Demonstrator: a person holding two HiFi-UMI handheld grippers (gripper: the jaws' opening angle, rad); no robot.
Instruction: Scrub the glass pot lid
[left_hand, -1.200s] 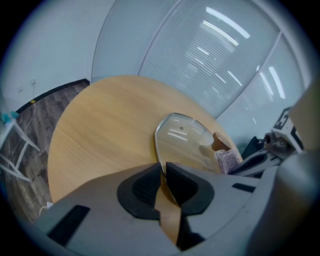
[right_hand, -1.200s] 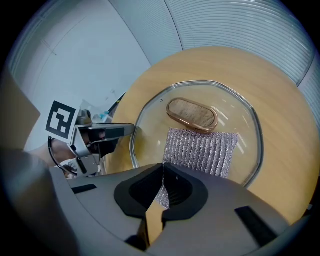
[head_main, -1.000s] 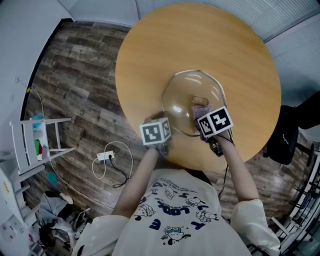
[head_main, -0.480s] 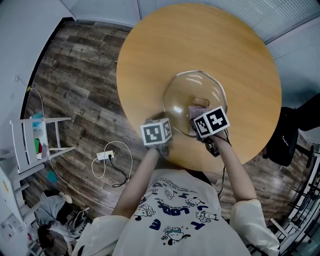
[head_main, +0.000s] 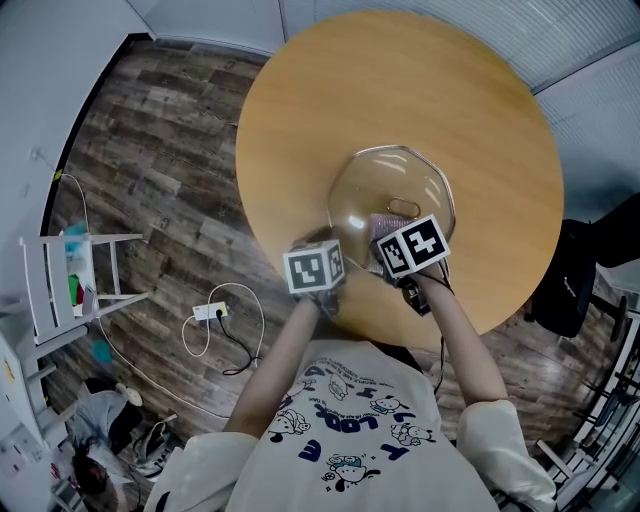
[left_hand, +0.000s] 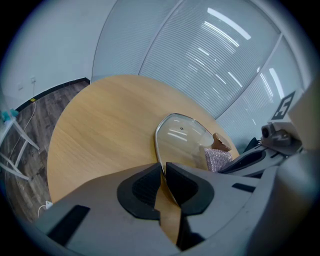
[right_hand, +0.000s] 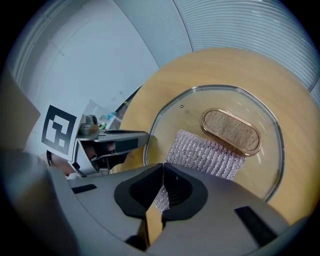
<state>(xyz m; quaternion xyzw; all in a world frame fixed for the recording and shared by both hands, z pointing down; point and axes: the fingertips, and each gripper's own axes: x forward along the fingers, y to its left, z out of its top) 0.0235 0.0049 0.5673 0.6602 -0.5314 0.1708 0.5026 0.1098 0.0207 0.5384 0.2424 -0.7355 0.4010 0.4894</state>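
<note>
A glass pot lid (head_main: 378, 190) with a metal rim and a copper-coloured oval handle (right_hand: 230, 131) lies on the round wooden table (head_main: 400, 90). My left gripper (left_hand: 162, 172) is shut on the lid's (left_hand: 180, 135) near rim and holds it at its left edge. My right gripper (right_hand: 161, 187) is shut on a silvery pink scrubbing cloth (right_hand: 202, 155) that lies flat on the glass just in front of the handle. In the head view the cloth (head_main: 383, 222) peeks out beyond the right gripper (head_main: 390, 240), and the left gripper (head_main: 325, 255) sits at the lid's near-left edge.
The table's near edge runs just under both grippers. Dark wood floor (head_main: 150, 150) lies to the left, with a white rack (head_main: 70, 275) and a power strip with cable (head_main: 215, 315). A black chair (head_main: 570, 270) stands at the right.
My right gripper has slid the cloth to the left and nearer over the glass. The left gripper has kept its hold on the rim.
</note>
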